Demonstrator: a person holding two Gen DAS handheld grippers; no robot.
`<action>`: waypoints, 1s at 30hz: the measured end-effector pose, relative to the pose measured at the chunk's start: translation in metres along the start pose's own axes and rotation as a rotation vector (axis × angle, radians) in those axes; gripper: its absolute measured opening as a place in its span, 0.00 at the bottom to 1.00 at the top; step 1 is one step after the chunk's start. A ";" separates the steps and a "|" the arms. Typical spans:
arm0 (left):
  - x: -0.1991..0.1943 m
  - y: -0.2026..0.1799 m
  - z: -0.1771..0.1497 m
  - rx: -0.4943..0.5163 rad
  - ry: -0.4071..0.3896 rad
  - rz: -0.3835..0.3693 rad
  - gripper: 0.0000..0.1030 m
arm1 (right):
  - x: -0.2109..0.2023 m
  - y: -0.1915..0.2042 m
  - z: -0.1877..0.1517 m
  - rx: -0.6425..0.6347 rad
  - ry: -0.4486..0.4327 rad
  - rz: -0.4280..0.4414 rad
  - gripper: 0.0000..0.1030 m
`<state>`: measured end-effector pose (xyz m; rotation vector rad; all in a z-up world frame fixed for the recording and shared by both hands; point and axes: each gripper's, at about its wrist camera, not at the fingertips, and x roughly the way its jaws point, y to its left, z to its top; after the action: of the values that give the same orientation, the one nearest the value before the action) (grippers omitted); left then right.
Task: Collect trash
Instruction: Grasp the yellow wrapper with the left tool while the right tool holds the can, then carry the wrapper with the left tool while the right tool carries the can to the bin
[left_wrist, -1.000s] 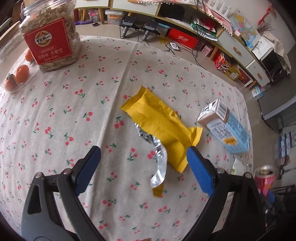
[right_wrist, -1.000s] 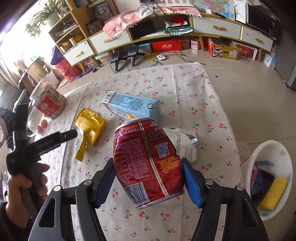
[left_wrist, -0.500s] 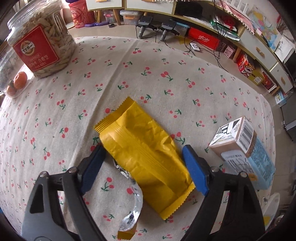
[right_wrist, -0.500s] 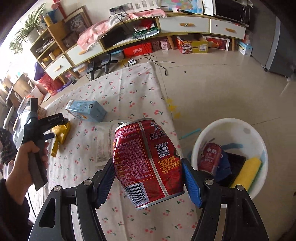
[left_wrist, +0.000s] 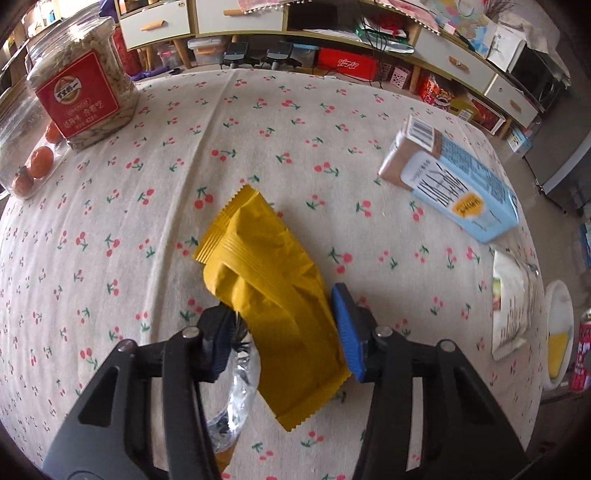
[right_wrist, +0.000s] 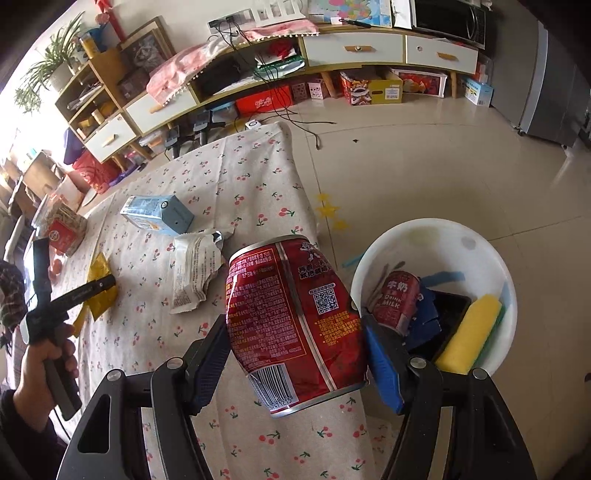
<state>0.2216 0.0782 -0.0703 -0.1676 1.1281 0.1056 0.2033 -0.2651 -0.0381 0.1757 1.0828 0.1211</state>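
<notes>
A yellow snack wrapper (left_wrist: 266, 280) lies on the cherry-print tablecloth (left_wrist: 258, 122), with a torn foil strip (left_wrist: 240, 384) beside it. My left gripper (left_wrist: 284, 336) straddles the wrapper's near half; its jaws are closing, both pads press the sides and the wrapper bulges up between them. From the right wrist view the same gripper (right_wrist: 107, 282) shows far left on the wrapper (right_wrist: 99, 295). My right gripper (right_wrist: 295, 362) is shut on a dented red can (right_wrist: 295, 325), held over the table's edge beside the white bin (right_wrist: 443, 236).
The bin on the floor holds another red can (right_wrist: 397, 299), a yellow sponge (right_wrist: 469, 332) and blue scraps. A blue carton (left_wrist: 458, 184) and a torn white wrapper (left_wrist: 513, 306) lie on the table. A seed jar (left_wrist: 81, 85) and oranges (left_wrist: 40, 166) stand at the far left.
My left gripper came down over the yellow wrapper and its jaws narrowed until the wrapper buckled. My right gripper carried the red can sideways off the table toward the bin.
</notes>
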 end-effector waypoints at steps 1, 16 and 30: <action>-0.003 -0.001 -0.005 0.010 0.001 -0.011 0.48 | -0.001 -0.002 -0.001 0.003 -0.002 0.000 0.69; -0.052 -0.068 -0.039 0.144 -0.072 -0.179 0.41 | -0.025 -0.073 -0.012 0.153 -0.049 -0.003 0.69; -0.070 -0.227 -0.063 0.369 -0.062 -0.373 0.41 | -0.043 -0.159 -0.033 0.322 -0.075 -0.047 0.69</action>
<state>0.1742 -0.1570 -0.0151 -0.0428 1.0190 -0.4247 0.1556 -0.4260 -0.0479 0.4407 1.0263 -0.1027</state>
